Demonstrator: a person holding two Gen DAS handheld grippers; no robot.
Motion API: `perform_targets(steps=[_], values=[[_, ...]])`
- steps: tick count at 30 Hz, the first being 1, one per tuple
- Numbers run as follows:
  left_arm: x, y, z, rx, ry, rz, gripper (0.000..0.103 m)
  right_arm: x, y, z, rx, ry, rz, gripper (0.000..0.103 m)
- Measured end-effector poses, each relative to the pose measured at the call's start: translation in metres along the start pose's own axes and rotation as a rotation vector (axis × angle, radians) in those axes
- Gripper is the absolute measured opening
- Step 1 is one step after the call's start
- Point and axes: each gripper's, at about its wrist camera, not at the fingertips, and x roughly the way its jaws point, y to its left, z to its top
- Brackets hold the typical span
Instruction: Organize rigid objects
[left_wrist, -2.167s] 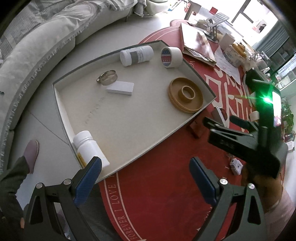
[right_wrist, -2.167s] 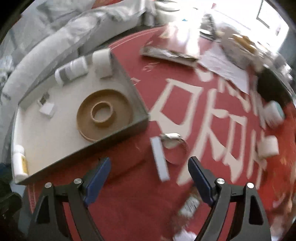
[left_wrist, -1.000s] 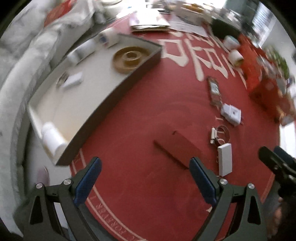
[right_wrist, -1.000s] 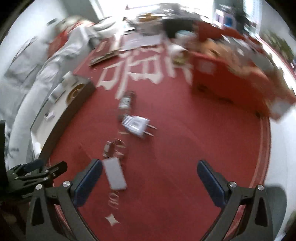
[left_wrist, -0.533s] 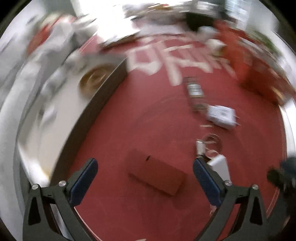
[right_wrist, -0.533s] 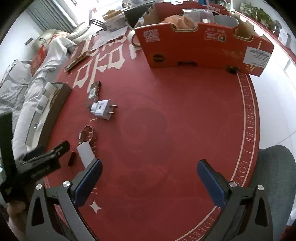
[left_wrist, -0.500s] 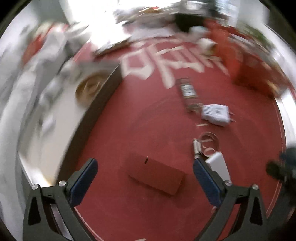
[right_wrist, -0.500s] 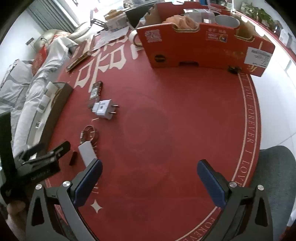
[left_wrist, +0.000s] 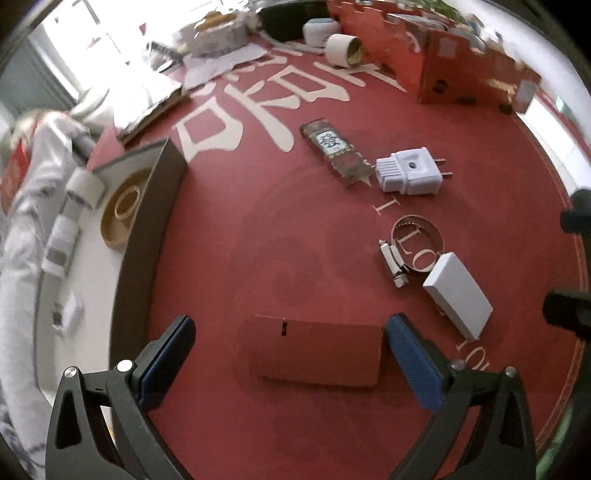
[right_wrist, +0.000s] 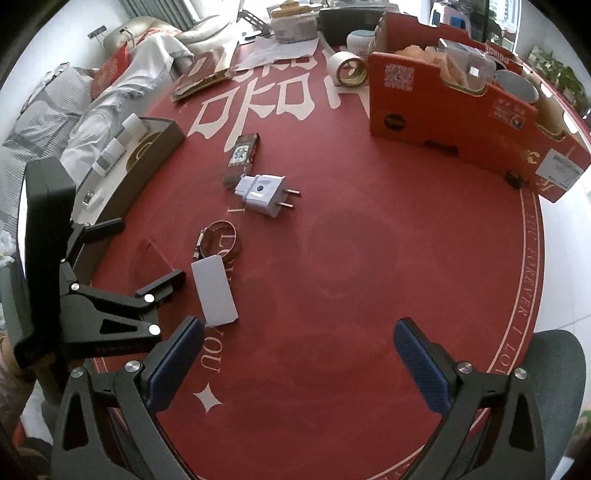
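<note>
We are now hovering the left gripper (left_wrist: 290, 352), fingers spread, astride the red box (left_wrist: 316, 352), nearer than before; only our right gripper's (right_wrist: 299, 363) view, also spread, shows the chair (right_wrist: 559, 373).

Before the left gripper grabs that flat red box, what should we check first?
1. Left gripper open wide: ok.
2. Flat red box sits between its fingers: ok, lined up in the left wrist view.
3. Left gripper holds nothing else: ok.
4. Nearby white box and metal hose clamp clear of the red box: ok, they lie apart to the right.
5. Right gripper out of the way: ok, open and holding nothing.
6. Room in the tray: cannot tell, mostly blurred.
</note>
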Motion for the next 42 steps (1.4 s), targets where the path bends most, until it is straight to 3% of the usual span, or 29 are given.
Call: perform_targets(steps=[2, 3, 6, 13, 19, 28, 31, 35, 39, 42], values=[[-0.002, -0.002, -0.002, -0.001, -0.010, -0.037, 0.089, -0.001, 0.001, 0.000, -0.004, -0.003, -0.005, 0.103], [-0.007, -0.003, -0.004, -0.005, -0.010, -0.093, 0.073, -0.002, 0.002, 0.000, -0.009, -0.004, -0.007, 0.103], [-0.013, -0.006, -0.011, -0.030, -0.011, -0.075, 0.073, -0.002, 0.005, 0.001, -0.021, -0.002, -0.010, 0.103], [-0.018, 0.020, -0.036, -0.374, 0.067, 0.020, 0.073, 0.009, 0.019, 0.007, -0.055, 0.026, -0.022, 0.103], [-0.019, 0.028, -0.047, -0.478, 0.063, 0.002, 0.073, 0.027, 0.049, 0.017, -0.172, 0.049, -0.062, 0.103], [-0.021, 0.027, -0.048, -0.481, 0.060, 0.006, 0.074, 0.046, 0.057, 0.022, -0.211, 0.103, -0.115, 0.098], [-0.021, 0.027, -0.048, -0.482, 0.060, 0.006, 0.074, 0.055, 0.045, 0.023, -0.168, 0.141, -0.200, 0.098], [-0.021, 0.027, -0.048, -0.482, 0.060, 0.007, 0.074, 0.037, 0.009, 0.021, -0.134, 0.063, -0.406, 0.098], [-0.028, 0.028, -0.054, -0.484, 0.058, 0.007, 0.074, 0.026, -0.013, 0.015, -0.074, 0.071, -0.282, 0.098], [-0.025, 0.028, -0.052, -0.484, 0.058, 0.006, 0.074, 0.028, -0.020, 0.013, -0.063, 0.069, -0.246, 0.098]])
